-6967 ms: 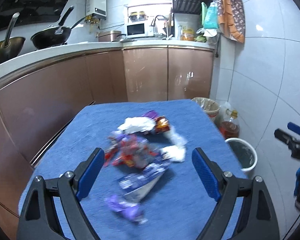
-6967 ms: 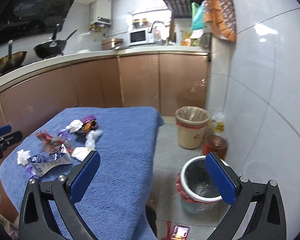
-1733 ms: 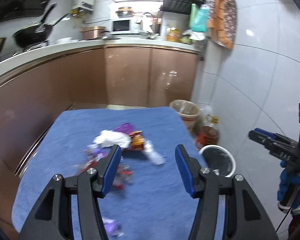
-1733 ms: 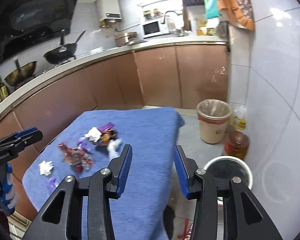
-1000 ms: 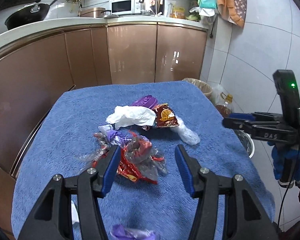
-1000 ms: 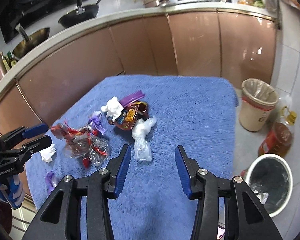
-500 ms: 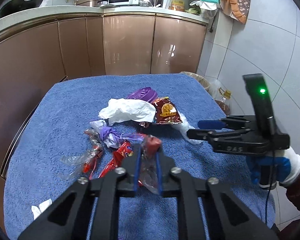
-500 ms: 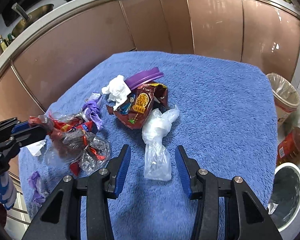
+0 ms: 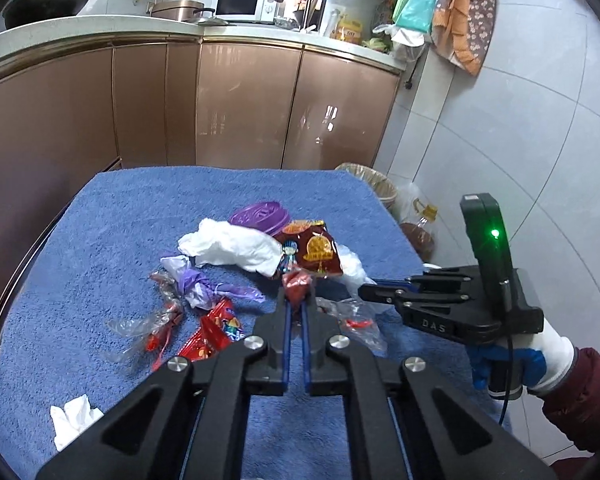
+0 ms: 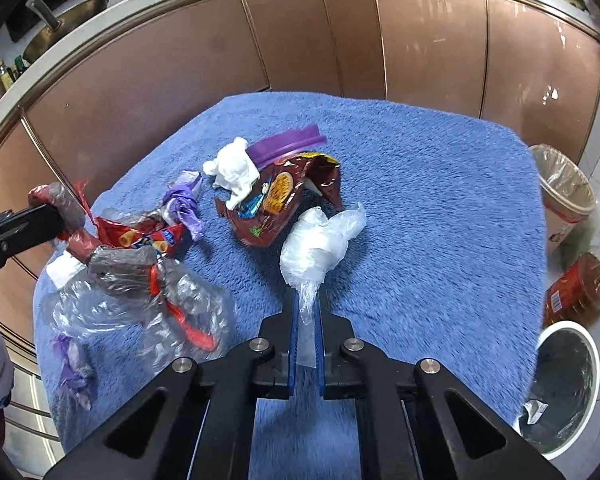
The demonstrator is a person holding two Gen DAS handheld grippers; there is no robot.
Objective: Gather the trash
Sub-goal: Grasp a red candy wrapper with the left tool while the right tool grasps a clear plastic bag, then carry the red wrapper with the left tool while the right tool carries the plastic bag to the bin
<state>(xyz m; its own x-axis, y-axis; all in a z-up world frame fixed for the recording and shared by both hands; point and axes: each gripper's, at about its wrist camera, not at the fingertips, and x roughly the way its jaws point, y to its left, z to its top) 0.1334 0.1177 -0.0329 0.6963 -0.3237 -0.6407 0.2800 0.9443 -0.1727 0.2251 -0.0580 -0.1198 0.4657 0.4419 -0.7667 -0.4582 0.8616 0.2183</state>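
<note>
My left gripper [image 9: 296, 312] is clamped on a red wrapper [image 9: 297, 282]; my right gripper [image 10: 305, 312] is closing on the tail of a clear plastic bag [image 10: 316, 248]. Nothing has been binned yet, I judge: tissue [image 9: 236, 246], a snack packet [image 10: 276, 204] and a purple lid [image 10: 288, 146] litter the blue towel [image 10: 440, 200], with the white bin [image 10: 560, 388] beside it.

Bright, sharp, fisheye-bent edges
</note>
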